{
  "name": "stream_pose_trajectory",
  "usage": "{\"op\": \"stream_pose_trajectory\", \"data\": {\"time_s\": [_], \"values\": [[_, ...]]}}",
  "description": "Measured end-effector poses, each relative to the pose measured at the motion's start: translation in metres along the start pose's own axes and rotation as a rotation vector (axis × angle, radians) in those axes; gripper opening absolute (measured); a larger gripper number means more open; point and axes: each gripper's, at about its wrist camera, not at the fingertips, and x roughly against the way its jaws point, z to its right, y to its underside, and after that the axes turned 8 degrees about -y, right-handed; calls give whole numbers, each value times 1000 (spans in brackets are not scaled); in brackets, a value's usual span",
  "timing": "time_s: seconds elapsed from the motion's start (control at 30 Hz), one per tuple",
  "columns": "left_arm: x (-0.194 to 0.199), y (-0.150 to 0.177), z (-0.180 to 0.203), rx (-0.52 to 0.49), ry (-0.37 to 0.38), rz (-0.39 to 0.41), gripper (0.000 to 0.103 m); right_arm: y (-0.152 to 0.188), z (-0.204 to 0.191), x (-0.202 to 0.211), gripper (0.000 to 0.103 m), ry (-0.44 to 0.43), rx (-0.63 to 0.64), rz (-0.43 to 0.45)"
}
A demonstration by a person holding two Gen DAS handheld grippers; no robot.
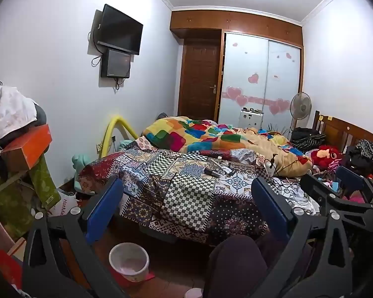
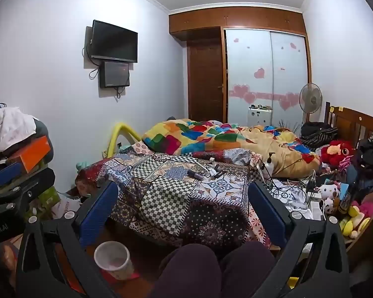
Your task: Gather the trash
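While both grippers are being held above the floor at the foot of the bed (image 1: 186, 193), nothing is being gripped by either. The left gripper (image 1: 186, 208) is being carried with its blue-padded jaws spread wide, the patchwork bedspread (image 2: 176, 193) showing in the gap between them; no object is being touched by the pads. The right gripper (image 2: 184, 211) is likewise being held with its jaws fully parted and empty, aimed at the same bedspread. In the left wrist view the right gripper is being seen at the right edge, over the cluttered side of the bed, and in the right wrist view the left gripper is being seen at the left edge, near the orange box (image 2: 33, 155).

A white waste bin (image 1: 129, 260) is being shown on the floor below and between the left jaws, standing upright with its mouth open, beside the person's knees (image 2: 211, 268) in dark trousers. Small items are lying on the bedspread near its middle: a dark cylinder (image 1: 212, 172) and several small pale and dark pieces (image 2: 215, 170) just beside it, too small to be identified. A pump bottle (image 2: 269, 165) is standing upright at the bedspread's right edge, among tangled cables (image 2: 283, 186). Plush toys (image 2: 335, 152) are being piled along the headboard side.
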Motion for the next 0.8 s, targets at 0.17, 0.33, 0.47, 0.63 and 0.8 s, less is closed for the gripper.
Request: {"op": "stream_pose_trajectory", "data": {"time_s": [0.17, 0.33, 0.47, 0.63, 0.8], "values": [[2, 2, 2, -1, -1, 0, 103, 2, 0, 1, 103, -2, -2, -3], [3, 1, 4, -2, -2, -1, 103, 0, 1, 2, 103, -2, -7, 3], [3, 1, 5, -1, -2, -1, 103, -1, -1, 2, 103, -4, -6, 2], [3, 3, 4, -1, -2, -1, 103, -1, 1, 2, 103, -5, -10, 4], [1, 6, 4, -2, 1, -2, 103, -4, -5, 0, 103, -9, -9, -2]]}}
